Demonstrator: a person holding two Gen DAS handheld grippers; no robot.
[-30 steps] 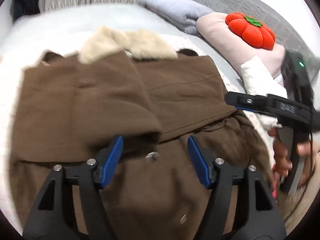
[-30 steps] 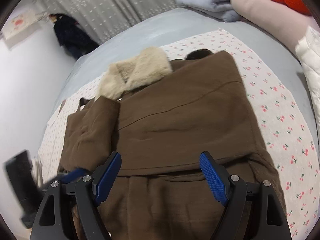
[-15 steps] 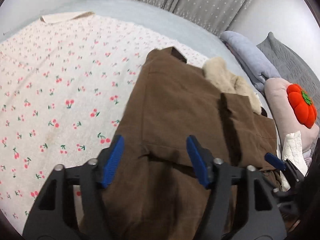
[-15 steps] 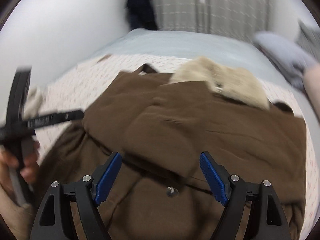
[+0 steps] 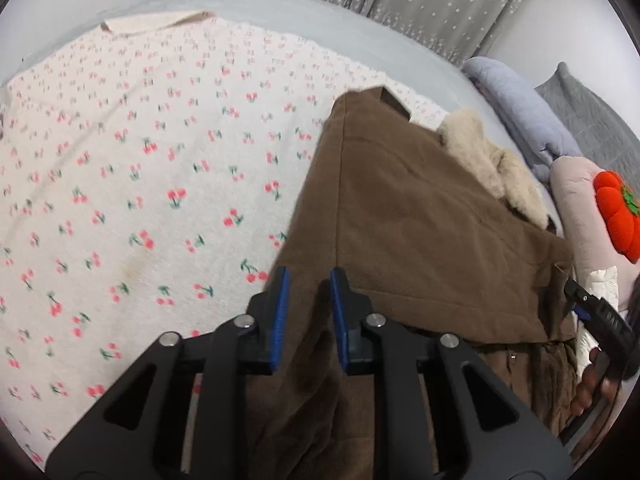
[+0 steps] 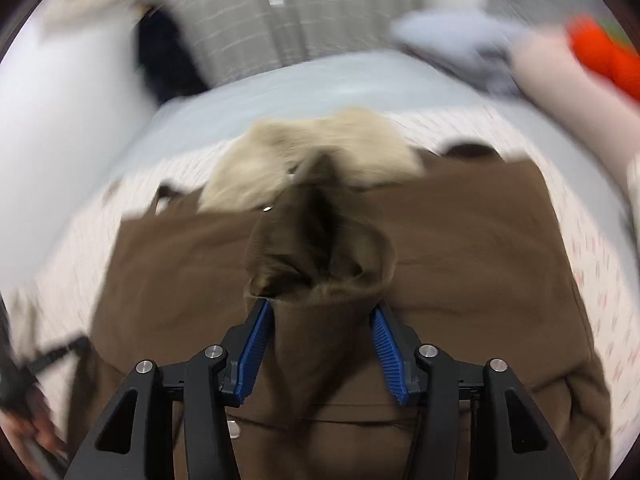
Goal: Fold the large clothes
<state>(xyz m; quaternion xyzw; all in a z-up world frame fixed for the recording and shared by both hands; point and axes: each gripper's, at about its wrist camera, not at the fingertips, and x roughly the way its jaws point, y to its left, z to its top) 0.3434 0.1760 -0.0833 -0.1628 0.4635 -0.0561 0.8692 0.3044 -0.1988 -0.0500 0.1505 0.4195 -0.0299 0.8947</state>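
A brown coat [image 5: 420,232] with a cream fur collar [image 5: 492,168] lies on a cherry-print sheet [image 5: 140,184], its sleeves folded over the body. My left gripper [image 5: 306,284] is shut on the coat's left edge near the hem. In the right wrist view, my right gripper [image 6: 322,312] is shut on a bunched fold of the coat [image 6: 320,256] and holds it up over the body, with the fur collar [image 6: 320,148] beyond. This view is blurred. The right gripper's tip [image 5: 592,312] shows at the right edge of the left wrist view.
Pillows lie at the head of the bed: a pale blue one [image 5: 516,116], a pink one [image 5: 580,208] and a red pumpkin cushion [image 5: 618,212]. Grey curtains [image 5: 420,4] hang behind. A dark garment [image 6: 168,56] hangs by the wall.
Both grippers have closed on the coat. The left one has taken its left edge; the right one has gathered a fold and lifted it. Both cameras have swung.
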